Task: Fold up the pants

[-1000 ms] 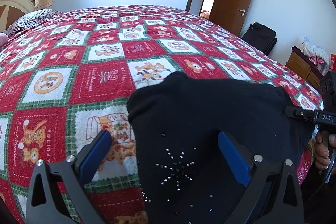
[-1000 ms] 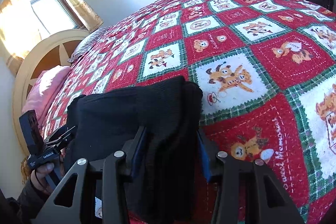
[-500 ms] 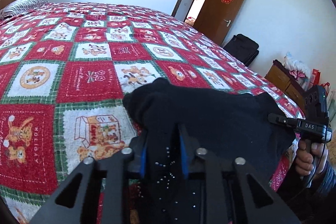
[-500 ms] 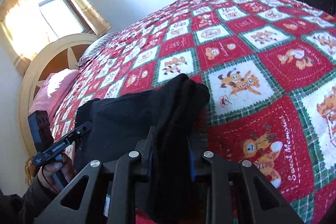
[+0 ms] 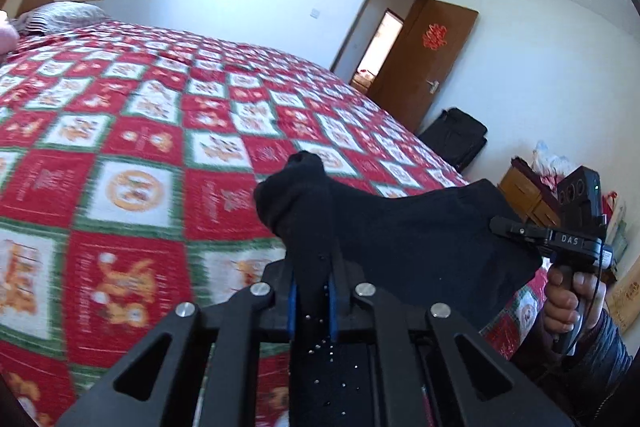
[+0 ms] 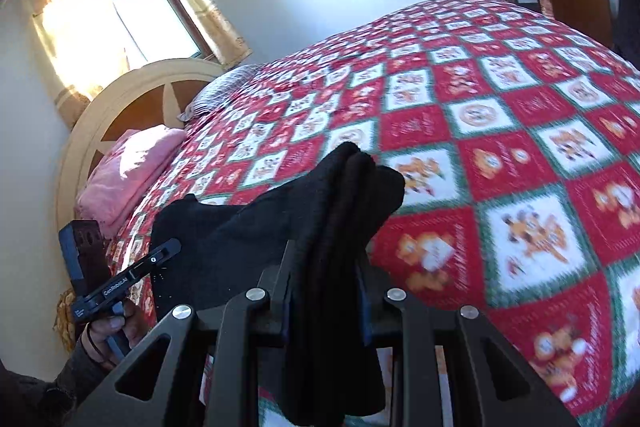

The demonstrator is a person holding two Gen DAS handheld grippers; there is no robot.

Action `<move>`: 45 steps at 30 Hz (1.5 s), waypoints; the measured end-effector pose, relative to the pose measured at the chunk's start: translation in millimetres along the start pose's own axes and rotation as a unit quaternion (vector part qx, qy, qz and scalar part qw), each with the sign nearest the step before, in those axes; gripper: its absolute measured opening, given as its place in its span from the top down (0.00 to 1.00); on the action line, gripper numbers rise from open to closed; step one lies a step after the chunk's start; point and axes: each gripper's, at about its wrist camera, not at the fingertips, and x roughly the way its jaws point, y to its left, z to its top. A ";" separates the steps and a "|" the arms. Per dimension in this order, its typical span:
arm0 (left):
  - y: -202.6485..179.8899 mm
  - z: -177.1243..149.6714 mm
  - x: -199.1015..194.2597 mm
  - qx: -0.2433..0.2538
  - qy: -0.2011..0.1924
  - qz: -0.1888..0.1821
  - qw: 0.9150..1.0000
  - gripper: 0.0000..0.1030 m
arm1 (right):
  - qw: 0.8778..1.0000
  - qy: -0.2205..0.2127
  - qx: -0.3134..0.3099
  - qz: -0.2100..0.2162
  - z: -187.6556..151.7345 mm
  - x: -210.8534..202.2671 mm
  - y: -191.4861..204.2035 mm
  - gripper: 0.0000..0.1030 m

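Observation:
The black pants (image 5: 400,227) with small rhinestone studs hang stretched between my two grippers above the near edge of the bed. My left gripper (image 5: 312,291) is shut on one bunched end of the pants. My right gripper (image 6: 324,291) is shut on the other bunched end of the pants (image 6: 328,211). The right gripper's body also shows in the left wrist view (image 5: 560,239), held by a hand. The left gripper's body shows in the right wrist view (image 6: 116,287). The cloth sags between them and is lifted off the quilt.
A red, white and green patterned quilt (image 5: 140,155) covers the bed. A pink pillow (image 6: 128,167) and a rounded headboard (image 6: 132,91) are at the far end. A brown door (image 5: 424,63), a black bag (image 5: 456,135) and a wooden cabinet (image 5: 528,195) stand at the right.
Both grippers closed on the ends of the pants and lifted them off the quilt. One second ago the left gripper was open over the flat pants.

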 end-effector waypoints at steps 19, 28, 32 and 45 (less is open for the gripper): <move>146.2 11.6 -98.6 -0.062 -0.058 0.202 0.976 0.89 | 0.987 0.102 -0.076 0.095 28.0 203.8 158.9 0.75; 179.3 -10.6 -81.4 -0.088 -0.028 0.250 0.964 0.37 | 0.992 0.111 -0.046 0.044 17.9 222.9 126.5 0.57; 185.6 -14.3 -85.8 -0.109 -0.033 0.255 0.960 0.30 | 0.995 0.088 -0.037 0.037 17.6 206.0 119.4 0.56; 176.0 -16.3 -84.7 -0.078 -0.024 0.302 0.950 0.24 | 0.995 0.090 -0.048 0.010 6.1 196.4 108.4 0.50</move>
